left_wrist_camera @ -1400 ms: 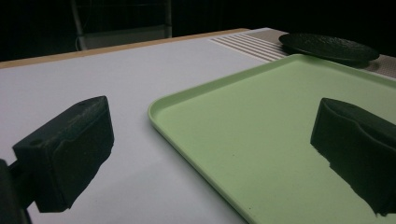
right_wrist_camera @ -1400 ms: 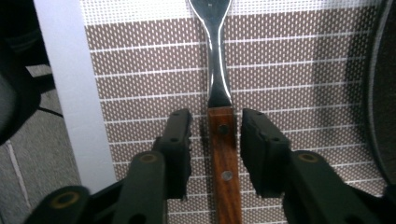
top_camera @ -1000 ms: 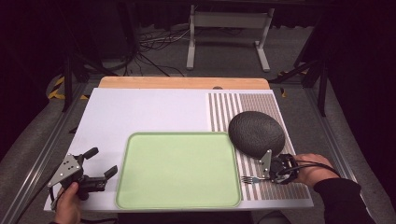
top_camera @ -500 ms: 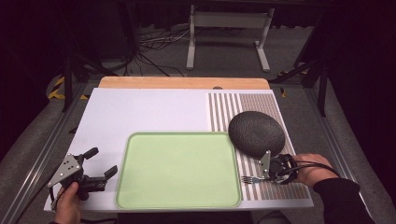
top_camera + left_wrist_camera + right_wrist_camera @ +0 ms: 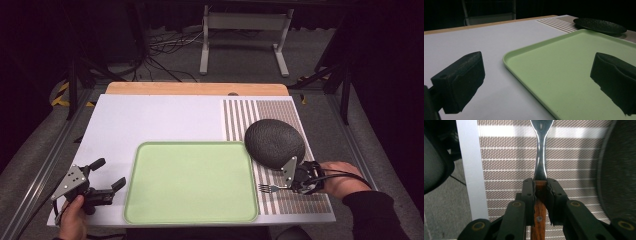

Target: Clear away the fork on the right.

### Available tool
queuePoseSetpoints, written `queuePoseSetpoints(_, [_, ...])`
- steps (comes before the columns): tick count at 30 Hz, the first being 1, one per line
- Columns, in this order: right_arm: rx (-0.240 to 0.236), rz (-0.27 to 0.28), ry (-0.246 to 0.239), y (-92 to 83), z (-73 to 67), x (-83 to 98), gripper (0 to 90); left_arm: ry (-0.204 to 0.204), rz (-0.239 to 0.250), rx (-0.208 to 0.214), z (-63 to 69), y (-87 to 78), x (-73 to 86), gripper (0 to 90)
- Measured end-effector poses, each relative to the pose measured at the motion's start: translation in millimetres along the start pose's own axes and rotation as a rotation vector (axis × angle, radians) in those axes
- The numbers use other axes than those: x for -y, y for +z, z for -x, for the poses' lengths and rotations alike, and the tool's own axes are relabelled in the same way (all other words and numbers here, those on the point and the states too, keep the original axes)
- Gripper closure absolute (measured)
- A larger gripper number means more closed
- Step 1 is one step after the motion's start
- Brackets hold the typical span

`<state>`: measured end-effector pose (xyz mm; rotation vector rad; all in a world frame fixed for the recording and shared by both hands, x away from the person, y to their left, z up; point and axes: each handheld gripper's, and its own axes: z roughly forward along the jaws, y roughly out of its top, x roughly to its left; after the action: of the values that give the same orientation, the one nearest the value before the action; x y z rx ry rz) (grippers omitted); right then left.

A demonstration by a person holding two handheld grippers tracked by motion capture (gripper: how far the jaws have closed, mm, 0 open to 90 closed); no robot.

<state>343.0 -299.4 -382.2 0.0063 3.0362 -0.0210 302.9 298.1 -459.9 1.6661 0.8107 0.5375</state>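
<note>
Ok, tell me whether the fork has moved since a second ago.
No. The fork lies at the same spot beside the green tray, clamped in the right gripper.

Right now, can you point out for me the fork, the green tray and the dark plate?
fork [image 5: 540, 157], right gripper view, on its metal neck.
green tray [image 5: 190, 182], high view, on its bare middle.
dark plate [image 5: 274, 141], high view, on its centre.

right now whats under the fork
The fork, clamped by its wooden handle in the right gripper, sits over the striped placemat. The jaws cover the handle's underside, so whether it touches the mat is unclear.
</note>
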Motion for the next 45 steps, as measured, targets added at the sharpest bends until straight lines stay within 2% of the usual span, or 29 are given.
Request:
queuePoseSetpoints(4, [0.017,0.02,0.015,-10.1,1.9,-0.8,77.7,0.0,0.001,-0.002,-0.3,-0.7,-0.2,0.2])
queuePoseSetpoints(8, [0.05,0.032,0.018,-21.6,4.3,-2.5,77.7,0.002,0.0,-0.004,-0.3,-0.7,-0.3,0.1])
queuePoseSetpoints(13, [0.069,0.053,0.014,-29.7,6.7,-6.0,77.7,0.005,0.002,-0.007,0.2,-0.6,-0.4,0.1])
queuePoseSetpoints(19, [0.103,0.104,0.026,-39.4,10.0,-10.8,77.7,0.006,0.003,-0.007,0.2,-0.6,-0.5,0.2])
queuePoseSetpoints(25, [0.107,0.118,0.019,-42.0,12.0,-20.9,77.6,0.009,0.004,-0.006,0.1,-0.7,-0.8,0.2])
queuePoseSetpoints(28, [0.096,0.15,0.035,-42.5,14.7,-29.9,77.6,0.008,0.004,-0.006,0.2,-0.7,-0.8,0.2])
queuePoseSetpoints(32, [0.096,0.163,0.045,-42.2,16.7,-36.7,77.6,0.009,0.004,-0.005,0.1,-0.7,-0.8,0.2])
queuePoseSetpoints(35, [0.091,0.174,0.079,-42.3,19.3,-46.0,77.6,0.008,0.005,-0.006,-0.1,-1.0,-0.9,0.2])
queuePoseSetpoints(38, [0.083,0.175,0.089,-42.4,20.1,-51.2,77.6,0.008,0.006,-0.006,-0.1,-1.0,-0.9,0.1])
queuePoseSetpoints(39, [0.075,0.186,0.116,-43.2,19.5,-56.5,77.6,0.008,0.006,-0.006,-0.1,-1.0,-1.0,0.2])
queuePoseSetpoints(41, [0.075,0.192,0.121,-43.3,19.6,-58.0,77.6,0.009,0.005,-0.004,-0.1,-1.0,-1.0,0.1])
queuePoseSetpoints(44, [0.069,0.225,0.148,-45.8,18.8,-63.8,77.5,0.009,0.006,-0.004,0.1,-1.2,-1.1,0.2])
queuePoseSetpoints(45, [0.071,0.243,0.142,-46.6,19.2,-65.4,77.5,0.01,0.006,-0.005,0.0,-1.3,-1.2,0.2])
